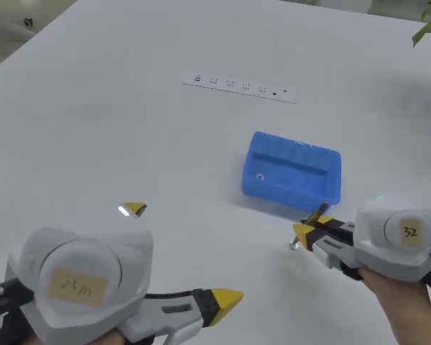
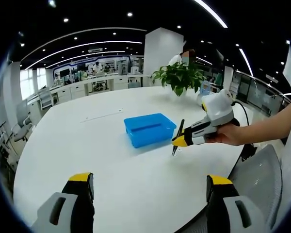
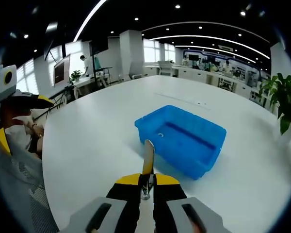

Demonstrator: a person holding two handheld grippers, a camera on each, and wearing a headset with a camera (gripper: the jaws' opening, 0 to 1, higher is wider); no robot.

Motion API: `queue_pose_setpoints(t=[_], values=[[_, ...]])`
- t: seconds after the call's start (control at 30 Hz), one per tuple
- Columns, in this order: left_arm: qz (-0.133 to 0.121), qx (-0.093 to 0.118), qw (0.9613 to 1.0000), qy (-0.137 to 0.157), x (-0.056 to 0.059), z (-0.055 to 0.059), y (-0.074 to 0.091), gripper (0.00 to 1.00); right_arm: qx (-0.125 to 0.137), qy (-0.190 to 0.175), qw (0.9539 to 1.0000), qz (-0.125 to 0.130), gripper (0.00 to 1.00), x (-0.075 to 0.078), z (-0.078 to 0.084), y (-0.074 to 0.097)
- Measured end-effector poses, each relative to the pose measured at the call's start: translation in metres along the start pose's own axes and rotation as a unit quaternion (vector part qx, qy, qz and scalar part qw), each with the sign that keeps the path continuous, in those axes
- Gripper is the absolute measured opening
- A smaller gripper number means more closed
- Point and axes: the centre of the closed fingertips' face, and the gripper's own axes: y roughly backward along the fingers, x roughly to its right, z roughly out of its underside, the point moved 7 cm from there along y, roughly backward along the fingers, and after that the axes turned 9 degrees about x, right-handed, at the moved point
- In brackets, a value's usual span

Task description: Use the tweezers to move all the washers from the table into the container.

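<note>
My right gripper (image 3: 146,180) was clenched on the tweezers (image 3: 148,156), pinched between its yellow-tipped jaws, while my left gripper (image 2: 149,184) hung released, jaws wide apart with nothing between them, over the white table (image 2: 63,145). The right gripper view looked straight into the blue container (image 3: 199,145) and showed one small washer (image 3: 160,135) lying on its floor near the left wall. The head view caught the same ring from above. The left gripper view met the container side-on, so its near wall hid the inside. That side view alone showed how the tweezers stood: steeply tilted, with the lower tip down by the tabletop just beside the container's near corner. I could not tell whether the tip touched the surface. A hand (image 2: 230,136) gripped the right tool there, its forearm coming in from the right edge. Beyond the container a white power strip (image 1: 238,86) lay flat on the table, well apart from it, and a leafy potted plant (image 2: 180,77) stood at the far edge. A grey chair (image 2: 254,179) sat beside the table's curved rim. Around it was an open-plan hall with long ceiling light strips, a white column, desks and distant figures
</note>
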Motion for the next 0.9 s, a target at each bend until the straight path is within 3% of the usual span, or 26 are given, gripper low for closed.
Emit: queue_pose_setpoints(t=[0.63, 0.9], values=[[-0.003, 0.002, 0.9999, -0.009, -0.0013, -0.0006, -0.0002, 0.99, -0.003, 0.012, 0.9999, 0.002, 0.05, 0.0004, -0.0011, -0.0032], [0.000, 0.002, 0.9999, -0.014, -0.0007, 0.0000, -0.0010, 0.99, -0.005, -0.010, 0.9999, 0.002, 0.04, 0.0017, -0.0003, -0.0021]])
